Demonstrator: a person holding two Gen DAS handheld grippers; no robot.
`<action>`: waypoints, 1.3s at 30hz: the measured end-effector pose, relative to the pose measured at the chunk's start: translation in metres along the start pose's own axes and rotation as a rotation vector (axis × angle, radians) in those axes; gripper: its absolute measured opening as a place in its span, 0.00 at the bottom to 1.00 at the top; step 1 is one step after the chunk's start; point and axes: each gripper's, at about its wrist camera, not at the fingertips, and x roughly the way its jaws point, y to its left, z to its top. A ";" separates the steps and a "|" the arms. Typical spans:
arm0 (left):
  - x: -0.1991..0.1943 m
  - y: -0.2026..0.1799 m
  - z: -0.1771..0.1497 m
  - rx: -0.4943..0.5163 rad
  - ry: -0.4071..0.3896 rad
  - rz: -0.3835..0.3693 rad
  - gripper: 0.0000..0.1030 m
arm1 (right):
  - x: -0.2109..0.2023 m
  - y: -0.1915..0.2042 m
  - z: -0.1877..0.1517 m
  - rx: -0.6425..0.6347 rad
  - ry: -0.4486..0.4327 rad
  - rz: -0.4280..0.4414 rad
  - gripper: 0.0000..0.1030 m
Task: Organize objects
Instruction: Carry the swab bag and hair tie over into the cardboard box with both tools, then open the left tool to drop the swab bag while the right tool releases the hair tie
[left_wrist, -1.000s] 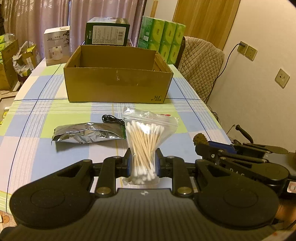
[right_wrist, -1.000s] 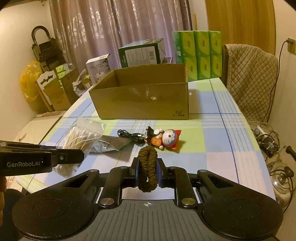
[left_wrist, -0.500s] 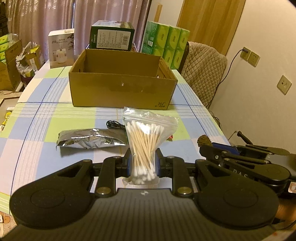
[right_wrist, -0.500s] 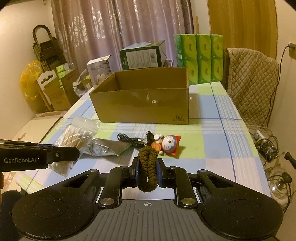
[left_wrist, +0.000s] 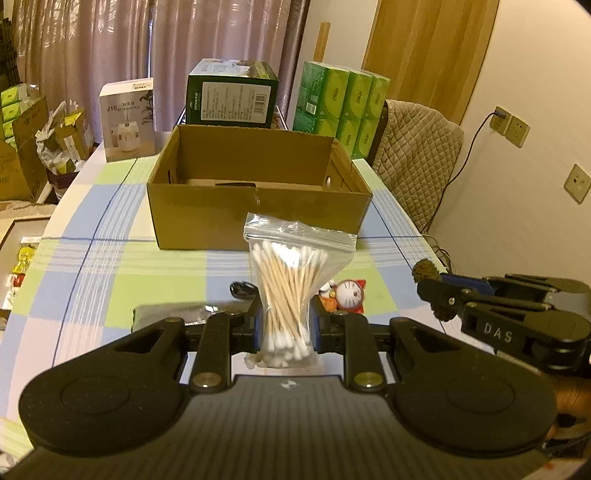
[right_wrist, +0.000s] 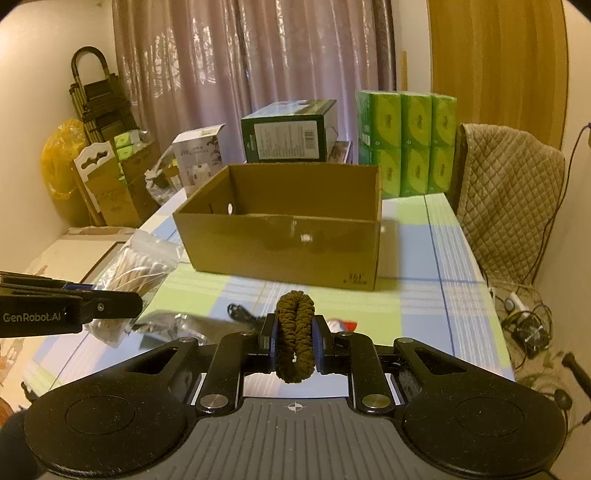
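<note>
Since 1 second ago both tongs have risen and travelled forward: the cardboard box (left_wrist: 258, 206) now sits closer and lower in both views, with its floor visible in the left wrist view. The left tongs (left_wrist: 286, 325) are closed on the bag of cotton swabs (left_wrist: 291, 280), held upright above the desk (left_wrist: 110, 266). The right tongs (right_wrist: 294, 338) are clamped on a brown braided loop (right_wrist: 295, 332), also in the air short of the box. Left behind on the desk are a silver foil packet (left_wrist: 166, 312), a black cable (left_wrist: 242, 288) and a cat toy (left_wrist: 349, 293). I judge this as mid-carry: 2 items are on their way to the box, nothing released yet, 3 more to collect.
</note>
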 end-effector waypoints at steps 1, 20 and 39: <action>0.003 0.001 0.004 0.003 -0.001 0.002 0.19 | 0.003 -0.001 0.004 -0.003 0.001 0.002 0.15; 0.104 0.047 0.142 0.044 -0.002 0.045 0.19 | 0.111 -0.031 0.138 -0.068 -0.020 0.032 0.15; 0.180 0.072 0.168 0.064 0.025 0.078 0.41 | 0.186 -0.063 0.152 0.008 0.036 0.019 0.15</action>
